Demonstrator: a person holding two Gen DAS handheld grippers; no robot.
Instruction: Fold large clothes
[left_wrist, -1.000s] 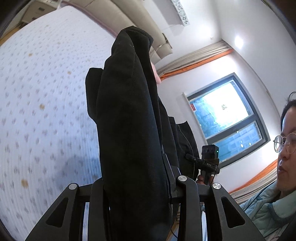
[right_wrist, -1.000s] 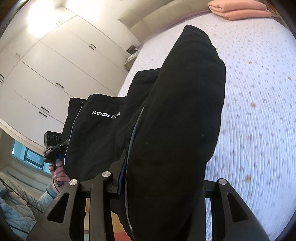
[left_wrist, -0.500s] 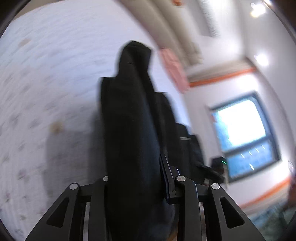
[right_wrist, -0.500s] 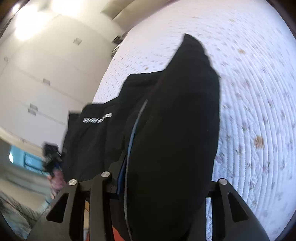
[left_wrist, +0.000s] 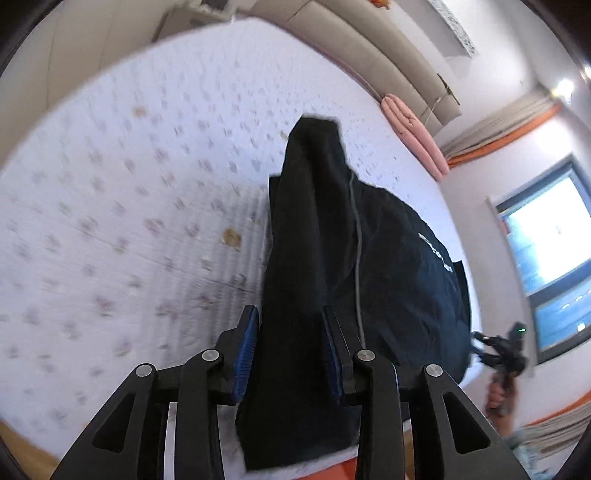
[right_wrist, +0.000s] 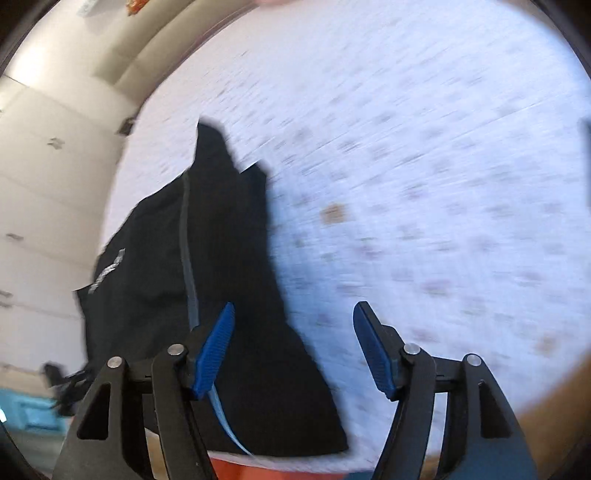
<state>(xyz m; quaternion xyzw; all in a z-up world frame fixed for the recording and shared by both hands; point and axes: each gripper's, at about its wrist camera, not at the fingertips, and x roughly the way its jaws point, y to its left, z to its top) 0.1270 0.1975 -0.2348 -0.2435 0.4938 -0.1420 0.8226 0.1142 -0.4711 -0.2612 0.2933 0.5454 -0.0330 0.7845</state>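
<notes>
A black garment with white lettering (left_wrist: 369, 266) lies spread on the white dotted bed (left_wrist: 110, 221). My left gripper (left_wrist: 291, 354) has its blue pads apart on either side of a thick fold of the garment; the cloth fills the gap. In the right wrist view the garment (right_wrist: 207, 280) lies on the bed to the left. My right gripper (right_wrist: 295, 347) is open wide, with the cloth lying under its left blue pad (right_wrist: 214, 350) and bare bed (right_wrist: 424, 203) between the pads.
A folded pink cloth (left_wrist: 413, 133) lies at the far side of the bed by the beige headboard (left_wrist: 369, 55). A window (left_wrist: 546, 251) is at the right. White wardrobe doors (right_wrist: 44, 184) stand at the left in the right wrist view. An orange strip (right_wrist: 266, 469) runs below the bed's near edge.
The garment was held up in both shut grippers; now it lies on the bed. Both grippers have swung down, the right has opened and let go, and the left pads have parted.
</notes>
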